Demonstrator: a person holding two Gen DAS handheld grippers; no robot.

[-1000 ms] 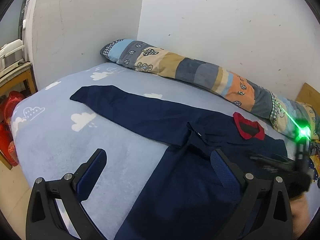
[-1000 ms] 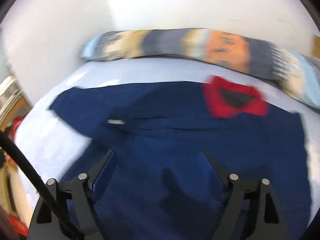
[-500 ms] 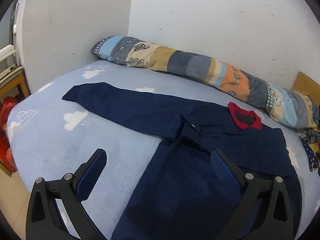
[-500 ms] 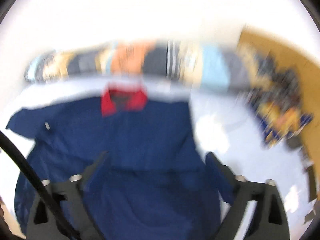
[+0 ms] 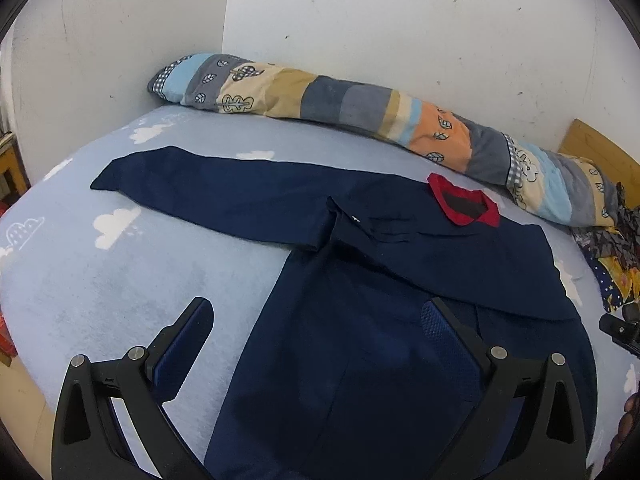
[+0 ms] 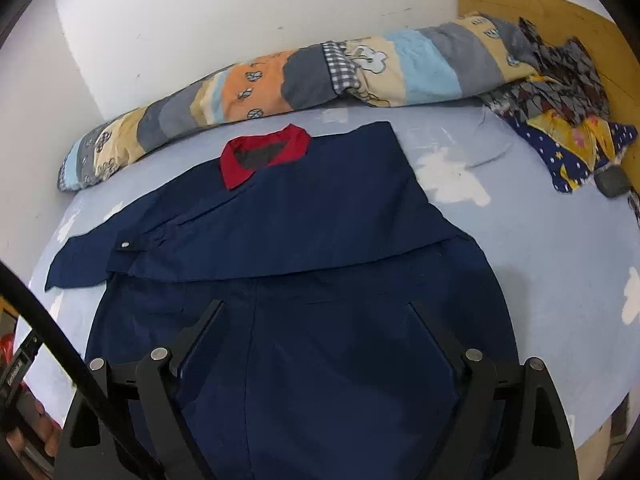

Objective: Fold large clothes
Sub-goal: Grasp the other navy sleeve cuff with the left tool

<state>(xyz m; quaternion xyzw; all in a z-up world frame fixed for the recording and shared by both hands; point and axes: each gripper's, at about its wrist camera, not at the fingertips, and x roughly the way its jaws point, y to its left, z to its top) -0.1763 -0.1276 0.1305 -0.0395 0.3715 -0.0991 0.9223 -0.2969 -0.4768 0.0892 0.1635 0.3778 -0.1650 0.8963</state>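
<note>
While above navy coat [image 6: 320, 220], right hand-held gripper [image 6: 316, 320] wide open, empty.

I count one navy garment [image 5: 360, 264] with one red collar [image 5: 464, 204], on one cloud-print bed [image 5: 120, 280]. One long patchwork bolster [image 5: 360, 104]. One heap of patterned cloth [image 6: 560, 92], pieces too tangled to count. Two grippers: left gripper [image 5: 320, 320], right gripper [image 6: 316, 316].
</note>
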